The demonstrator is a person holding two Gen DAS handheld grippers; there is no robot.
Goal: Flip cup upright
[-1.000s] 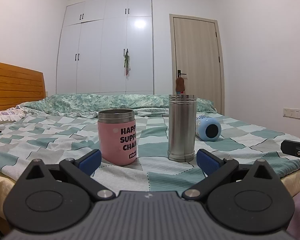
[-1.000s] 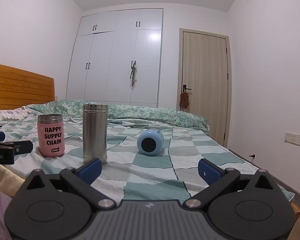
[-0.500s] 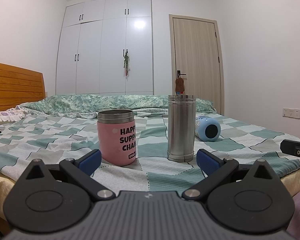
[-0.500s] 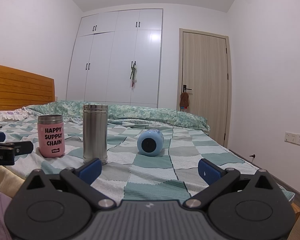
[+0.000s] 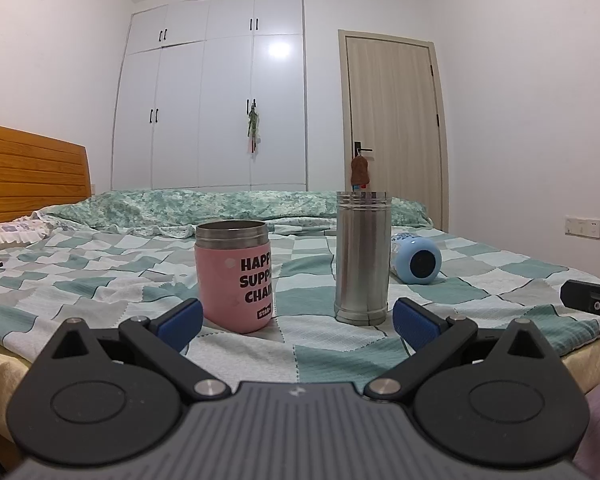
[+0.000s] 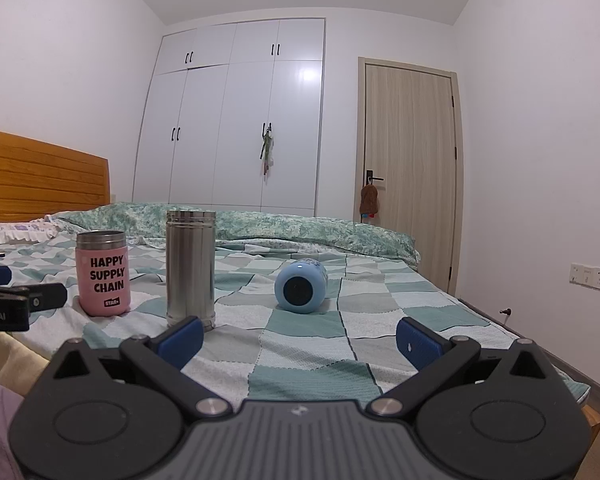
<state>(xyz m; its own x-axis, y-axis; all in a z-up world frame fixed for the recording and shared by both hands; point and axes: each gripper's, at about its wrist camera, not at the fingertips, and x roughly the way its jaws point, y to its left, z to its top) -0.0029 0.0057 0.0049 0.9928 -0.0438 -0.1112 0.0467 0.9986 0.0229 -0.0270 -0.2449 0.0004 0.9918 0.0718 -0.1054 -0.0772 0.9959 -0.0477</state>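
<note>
A light blue cup (image 6: 301,287) lies on its side on the checkered bed cover (image 6: 308,356), its dark round end facing me; it also shows in the left wrist view (image 5: 416,260). A pink cup (image 5: 235,275) (image 6: 103,279) and a tall steel cup (image 5: 362,257) (image 6: 190,267) stand upright to its left. My left gripper (image 5: 296,322) is open and empty, short of the pink and steel cups. My right gripper (image 6: 298,338) is open and empty, in front of the blue cup with a gap between.
A folded green quilt (image 6: 284,226) lies along the far side of the bed. A wooden headboard (image 5: 28,172) is at the left. White wardrobe (image 6: 240,120) and a door (image 6: 410,168) stand behind. The bed's right edge (image 6: 540,344) drops to the floor.
</note>
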